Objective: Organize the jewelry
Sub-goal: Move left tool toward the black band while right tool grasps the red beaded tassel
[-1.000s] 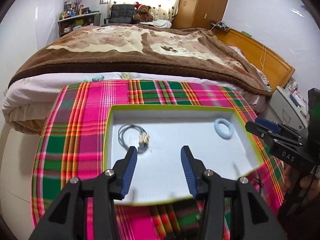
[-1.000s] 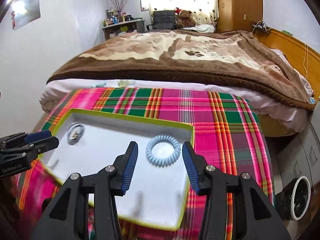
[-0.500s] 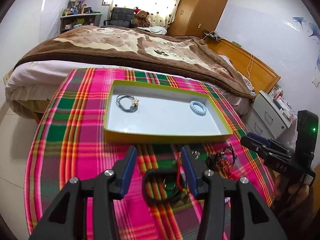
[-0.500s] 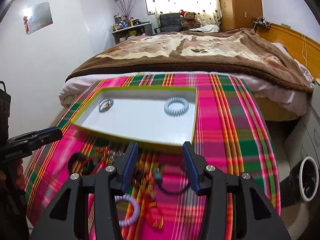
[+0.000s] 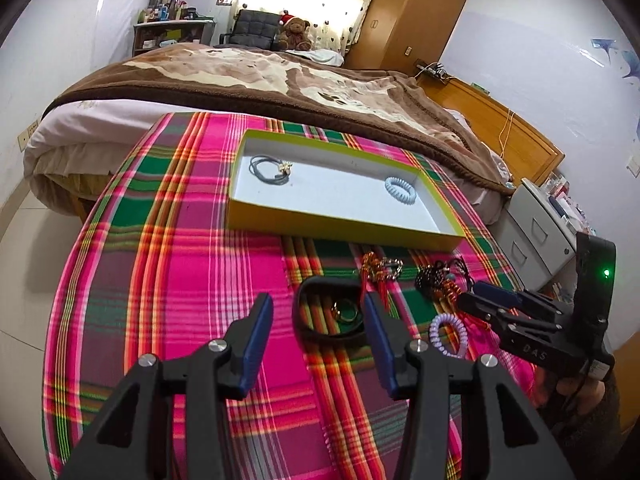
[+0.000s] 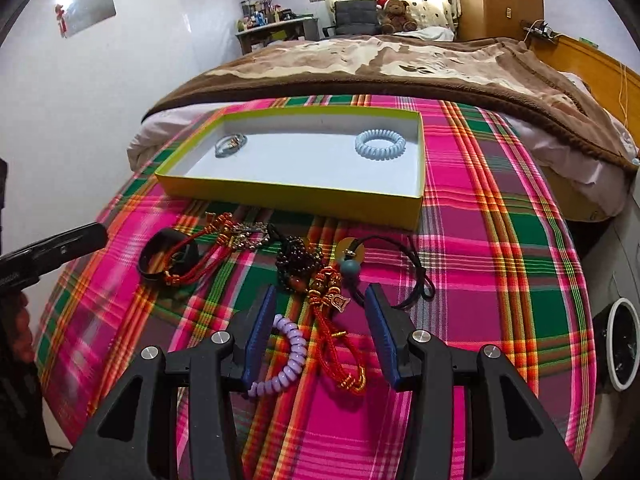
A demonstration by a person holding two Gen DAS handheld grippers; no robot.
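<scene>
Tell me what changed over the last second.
Both grippers drew back from over the box toward the near side of the table: the left gripper now hangs by the black band, the right gripper over the lilac coil tie and red cord charm. Nothing was gripped or released. Both stayed open; the box contents stayed put.

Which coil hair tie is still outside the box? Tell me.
The purple coil hair tie, lying on the plaid cloth between the right gripper's open fingers. The pale blue one already sits inside the box.
</scene>
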